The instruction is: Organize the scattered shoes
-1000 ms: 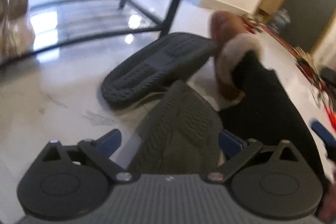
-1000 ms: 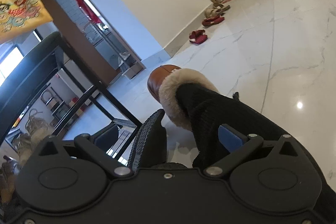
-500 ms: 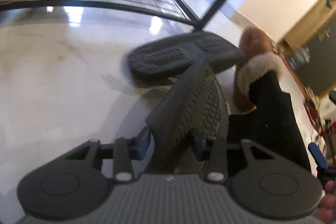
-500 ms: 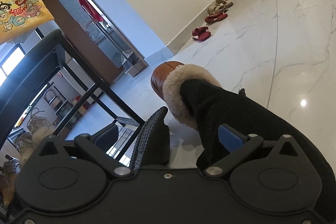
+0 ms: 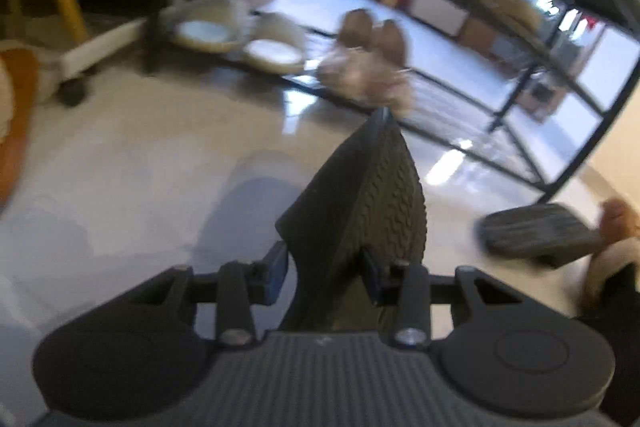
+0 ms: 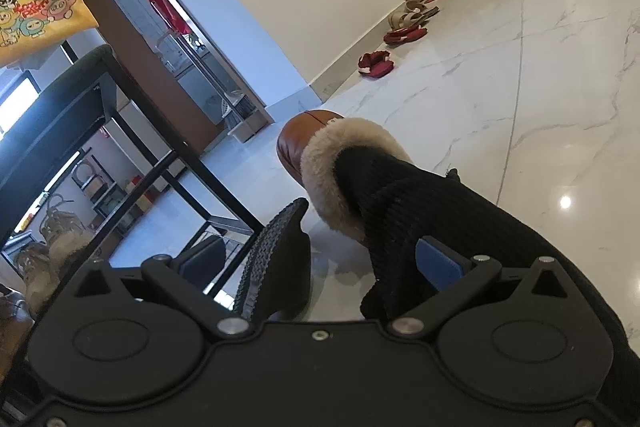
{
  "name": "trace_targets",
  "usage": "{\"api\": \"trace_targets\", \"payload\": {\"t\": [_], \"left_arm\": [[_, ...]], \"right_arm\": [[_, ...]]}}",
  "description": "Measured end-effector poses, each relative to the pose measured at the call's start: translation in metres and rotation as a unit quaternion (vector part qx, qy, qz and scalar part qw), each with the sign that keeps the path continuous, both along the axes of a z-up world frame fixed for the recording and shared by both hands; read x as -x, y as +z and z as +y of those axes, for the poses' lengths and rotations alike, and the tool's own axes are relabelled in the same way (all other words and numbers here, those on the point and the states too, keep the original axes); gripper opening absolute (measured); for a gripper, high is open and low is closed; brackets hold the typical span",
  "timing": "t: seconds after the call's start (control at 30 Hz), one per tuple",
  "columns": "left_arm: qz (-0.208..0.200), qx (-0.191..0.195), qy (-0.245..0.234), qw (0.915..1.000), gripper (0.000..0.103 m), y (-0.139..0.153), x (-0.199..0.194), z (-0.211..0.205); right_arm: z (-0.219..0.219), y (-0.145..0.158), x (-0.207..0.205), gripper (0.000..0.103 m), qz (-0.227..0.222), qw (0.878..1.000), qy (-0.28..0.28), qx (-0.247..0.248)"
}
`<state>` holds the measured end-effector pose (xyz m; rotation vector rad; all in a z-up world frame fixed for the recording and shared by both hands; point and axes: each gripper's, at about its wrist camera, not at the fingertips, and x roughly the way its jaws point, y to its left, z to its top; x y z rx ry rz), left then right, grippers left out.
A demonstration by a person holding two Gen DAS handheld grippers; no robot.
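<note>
A dark grey slipper sticks up out of my left gripper, which is shut on its heel end; the ribbed sole faces right and the toe points at the black shoe rack. Its mate lies on the floor at the right, sole up. In the right wrist view that second slipper stands on edge between the spread fingers of my right gripper, which is open. The rack's low shelf holds beige slippers and brown fuzzy shoes.
A person's leg in black with a brown fur-lined slipper stands close beside my right gripper. A caster base sits left of the rack. More shoes lie scattered along the far wall on the marble floor. A yellow bag hangs upper left.
My left gripper shut on the grey slipper, lifted it off the floor and swung left toward the rack. The right gripper has barely moved.
</note>
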<state>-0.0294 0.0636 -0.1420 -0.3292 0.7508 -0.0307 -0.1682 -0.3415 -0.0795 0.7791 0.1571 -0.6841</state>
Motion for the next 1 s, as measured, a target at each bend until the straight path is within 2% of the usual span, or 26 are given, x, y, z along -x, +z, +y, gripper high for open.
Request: {"api": "trace_targets", "payload": {"t": [0.07,0.1,0.17,0.27,0.3,0.4,0.57,0.63,0.8,0.93,1.0], "left_arm": [[0.000,-0.006,0.009,0.9999,0.050,-0.003,0.001,0.007],[0.000,-0.010,0.011,0.9999,0.058,-0.003,0.000,0.009],[-0.017,-0.018,0.003,0.9997,0.068,0.002,-0.003,0.009],[-0.047,-0.070,-0.027,0.9961,0.093,0.012,-0.005,-0.001],[-0.053,-0.083,-0.033,0.9946,0.096,0.013,-0.002,-0.003],[-0.077,-0.120,-0.063,0.9878,0.099,0.025,0.002,-0.006],[-0.083,-0.091,-0.058,0.9907,0.102,0.039,0.004,0.008],[-0.079,-0.094,-0.057,0.9907,0.102,0.042,0.003,0.014],[-0.065,-0.084,-0.041,0.9935,0.102,0.052,0.007,0.030],[-0.057,-0.070,-0.022,0.9957,0.102,0.064,0.007,0.045],[-0.064,-0.075,-0.025,0.9948,0.102,0.073,0.009,0.050]], "right_arm": [[0.000,0.000,0.000,0.103,0.003,1.000,0.002,-0.003],[0.001,-0.001,0.000,0.103,0.004,1.000,0.002,-0.004],[0.001,-0.001,0.000,0.103,0.007,1.000,0.004,-0.007],[0.002,-0.002,0.000,0.103,0.011,1.000,0.006,-0.011],[0.002,-0.002,0.000,0.103,0.013,1.000,0.007,-0.013],[0.003,-0.002,0.000,0.103,0.017,1.000,0.010,-0.017],[0.003,-0.003,-0.003,0.103,0.026,1.000,0.013,-0.011],[0.005,-0.004,-0.005,0.103,0.031,0.999,0.018,-0.010],[0.017,-0.002,-0.015,0.103,0.040,0.997,0.064,0.007],[0.036,0.000,-0.025,0.103,0.049,0.991,0.123,0.024],[0.046,0.001,-0.029,0.103,0.053,0.986,0.152,0.032]]}}
